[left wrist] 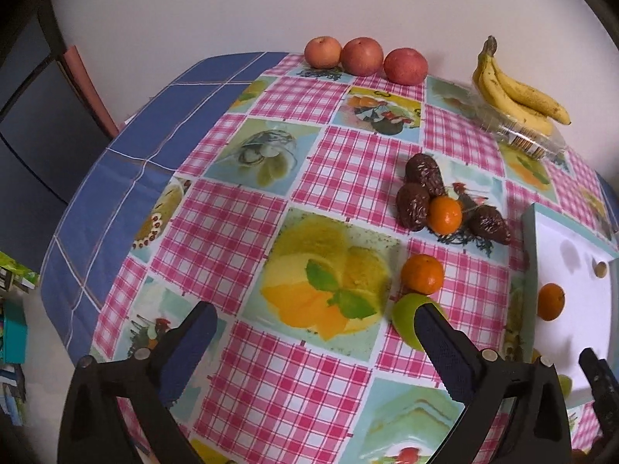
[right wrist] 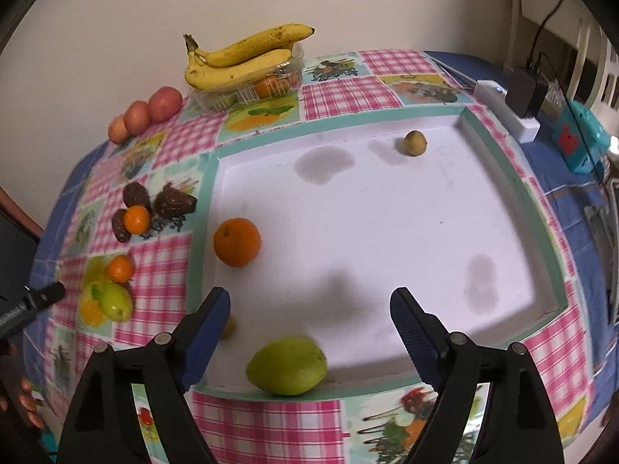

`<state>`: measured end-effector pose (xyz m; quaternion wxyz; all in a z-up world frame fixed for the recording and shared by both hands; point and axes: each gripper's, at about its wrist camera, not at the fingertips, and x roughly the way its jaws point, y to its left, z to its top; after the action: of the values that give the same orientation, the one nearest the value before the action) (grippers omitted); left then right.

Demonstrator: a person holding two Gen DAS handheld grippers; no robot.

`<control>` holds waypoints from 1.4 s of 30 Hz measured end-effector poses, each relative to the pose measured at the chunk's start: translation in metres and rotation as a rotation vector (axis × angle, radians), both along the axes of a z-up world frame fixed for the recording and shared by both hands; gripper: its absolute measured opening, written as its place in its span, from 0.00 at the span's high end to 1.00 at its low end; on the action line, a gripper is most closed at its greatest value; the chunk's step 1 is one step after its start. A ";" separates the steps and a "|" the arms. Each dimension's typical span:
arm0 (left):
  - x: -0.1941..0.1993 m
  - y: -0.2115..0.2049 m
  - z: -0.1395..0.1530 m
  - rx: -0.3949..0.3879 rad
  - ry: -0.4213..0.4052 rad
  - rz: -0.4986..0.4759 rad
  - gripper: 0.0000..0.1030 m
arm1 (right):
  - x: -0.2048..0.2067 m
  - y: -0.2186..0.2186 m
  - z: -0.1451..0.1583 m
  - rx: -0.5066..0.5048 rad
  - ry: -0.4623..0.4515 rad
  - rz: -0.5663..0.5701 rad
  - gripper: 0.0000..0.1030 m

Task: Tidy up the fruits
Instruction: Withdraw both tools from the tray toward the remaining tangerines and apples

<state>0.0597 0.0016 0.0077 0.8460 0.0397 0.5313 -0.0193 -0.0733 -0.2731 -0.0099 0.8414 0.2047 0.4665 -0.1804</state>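
My left gripper [left wrist: 315,332] hangs open over the checked tablecloth. Its right finger [left wrist: 445,344] partly covers a green fruit [left wrist: 404,315], and a mandarin [left wrist: 422,273] lies just beyond. A second mandarin [left wrist: 445,214] sits among three brown scaly fruits [left wrist: 423,174]. My right gripper [right wrist: 311,309] is open above the white tray [right wrist: 387,232]. A slightly blurred green fruit [right wrist: 286,365] lies below its fingers, not touching them. The tray also holds an orange [right wrist: 236,242] and a small olive fruit [right wrist: 415,143].
Three apples [left wrist: 361,56] line the wall, and bananas [left wrist: 514,92] rest on a clear plastic box [left wrist: 530,139]. A white power strip with a black adapter [right wrist: 520,96] and a teal object [right wrist: 580,143] lie right of the tray. A chair [left wrist: 89,89] stands at the table's left.
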 end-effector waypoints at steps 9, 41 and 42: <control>0.005 0.005 0.002 -0.049 0.008 0.002 0.00 | 0.004 0.006 -0.006 0.003 0.029 0.004 0.17; 0.053 0.087 -0.025 -0.009 0.057 0.163 0.00 | 0.079 0.138 -0.008 -0.021 0.021 0.349 0.17; 0.054 0.087 -0.028 -0.004 0.063 0.159 0.00 | 0.081 0.142 -0.011 -0.025 0.031 0.359 0.17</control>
<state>0.1141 0.0884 -0.0199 0.8277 -0.0050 0.5593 0.0454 0.0080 -0.1312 -0.0211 0.8553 0.1046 0.5061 -0.0360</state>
